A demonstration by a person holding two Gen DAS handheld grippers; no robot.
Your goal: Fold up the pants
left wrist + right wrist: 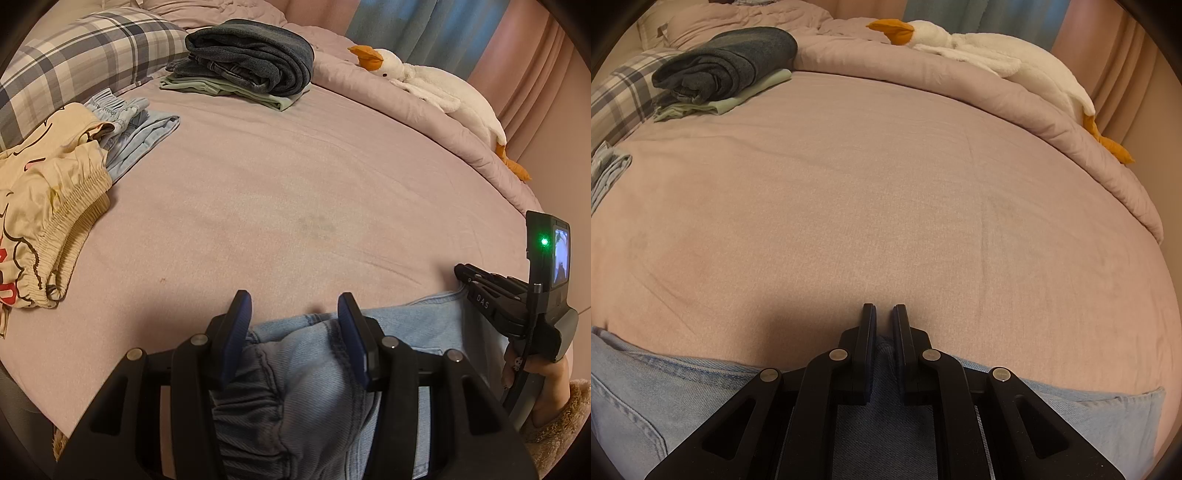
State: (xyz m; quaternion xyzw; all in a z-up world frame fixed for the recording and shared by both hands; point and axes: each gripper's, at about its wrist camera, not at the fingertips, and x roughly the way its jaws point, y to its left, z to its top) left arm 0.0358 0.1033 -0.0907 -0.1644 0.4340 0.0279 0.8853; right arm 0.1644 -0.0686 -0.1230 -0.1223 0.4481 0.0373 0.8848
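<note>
— At the near edge of the pink bedsheet lie the light blue jeans, bunched under both tools.

— How does the left gripper stand?

— About half open, with a thick fold of the denim and its gathered elastic band between the blue pads. The cloth fills the gap, and both pads seem to bear on it.

— And the right gripper?

— Nearly closed. A thin pinch of the same jeans sits between its black fingers, low near their roots — the tips stand clear above the sheet. From the left view its body shows at the right edge, a green light lit, a hand in a fuzzy sleeve around the handle.

— What else is on the bed?

— A stack at the far side: dark grey trousers on a pale green garment. To the left, a cream printed pair with an elastic waist beside another pale denim piece, next to a plaid pillow. A white plush goose lies along the rolled quilt — well apart from the jeans.
</note>
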